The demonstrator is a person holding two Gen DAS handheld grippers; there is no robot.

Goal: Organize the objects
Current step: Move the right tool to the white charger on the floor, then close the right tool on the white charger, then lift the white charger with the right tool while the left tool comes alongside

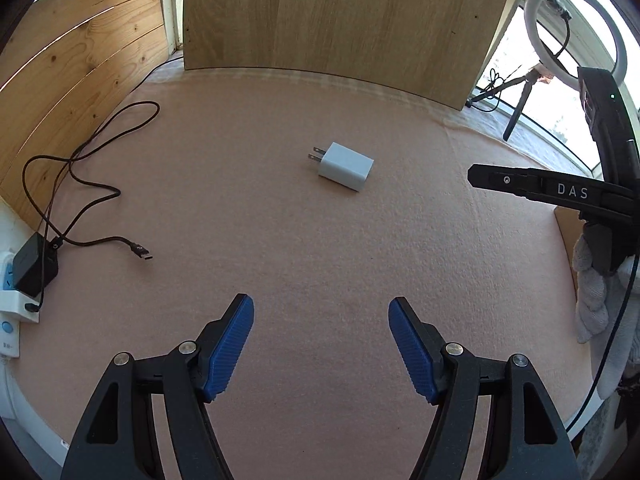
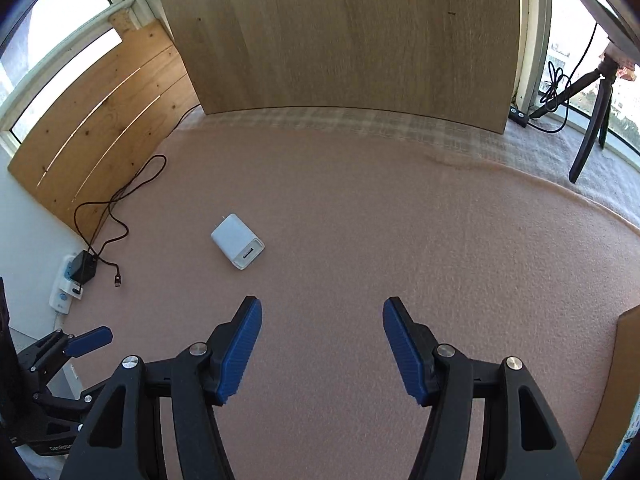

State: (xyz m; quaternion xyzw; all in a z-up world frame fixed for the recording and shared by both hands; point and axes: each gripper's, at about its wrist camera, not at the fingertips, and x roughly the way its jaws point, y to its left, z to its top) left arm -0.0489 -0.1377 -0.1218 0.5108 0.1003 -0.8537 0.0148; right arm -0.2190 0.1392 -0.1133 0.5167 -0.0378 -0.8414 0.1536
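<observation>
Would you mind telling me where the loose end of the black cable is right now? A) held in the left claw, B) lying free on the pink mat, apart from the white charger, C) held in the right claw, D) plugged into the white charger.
B: the black cable's free plug rests on the pink mat, well apart from the white charger, and both the left claw and the right claw are open and empty.

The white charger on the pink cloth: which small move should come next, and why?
Probably bring the left gripper forward over the white charger. The charger lies untouched ahead of it, both grippers are open and empty, and the loose black cable lies apart at the left.
</observation>
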